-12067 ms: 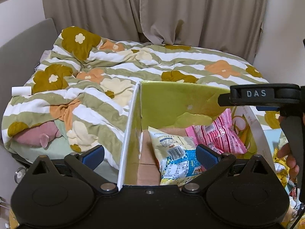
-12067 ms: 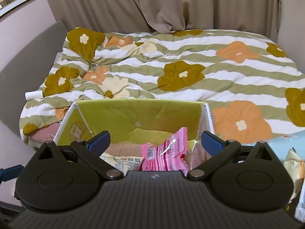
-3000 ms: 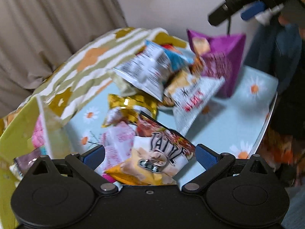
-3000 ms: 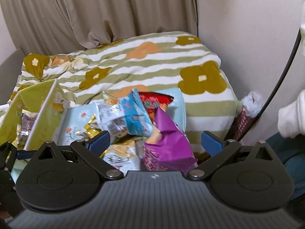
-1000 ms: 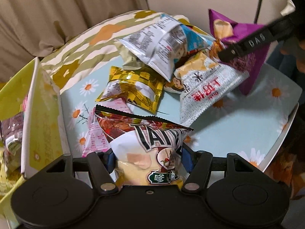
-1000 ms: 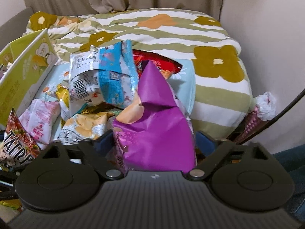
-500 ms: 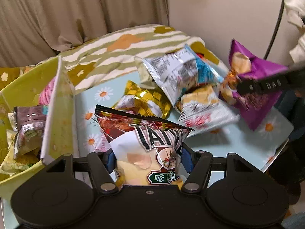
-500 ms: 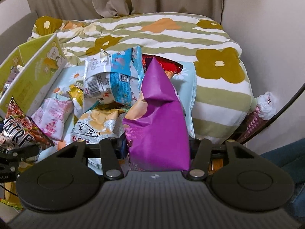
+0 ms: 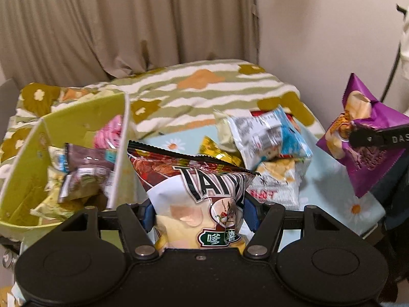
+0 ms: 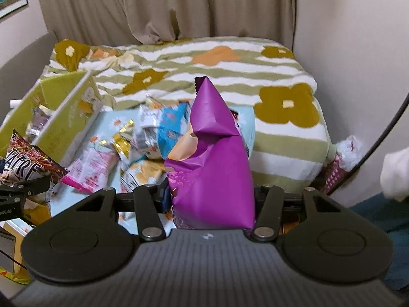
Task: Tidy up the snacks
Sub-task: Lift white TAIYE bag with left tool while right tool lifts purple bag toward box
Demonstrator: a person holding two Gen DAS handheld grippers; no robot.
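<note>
My left gripper [image 9: 198, 211] is shut on a red and white chip bag [image 9: 196, 192] and holds it upright above the table, just right of the green box [image 9: 23, 168]. The box holds several snack packets. My right gripper [image 10: 208, 197] is shut on a purple chip bag [image 10: 212, 163], lifted at the right side of the table; that bag also shows in the left wrist view [image 9: 363, 138]. The red chip bag shows at the far left of the right wrist view [image 10: 23, 163].
A pile of loose snacks lies on the light blue daisy table [image 9: 329, 181]: a blue and white bag [image 9: 271, 135], a gold packet [image 10: 122, 138], a pink packet [image 10: 92, 168]. The bed with a striped flower quilt [image 10: 204, 61] is behind. A wall stands at right.
Both grippers shut on their bags about a second ago and have lifted them. The left gripper has swung left toward the green box with the red bag.
</note>
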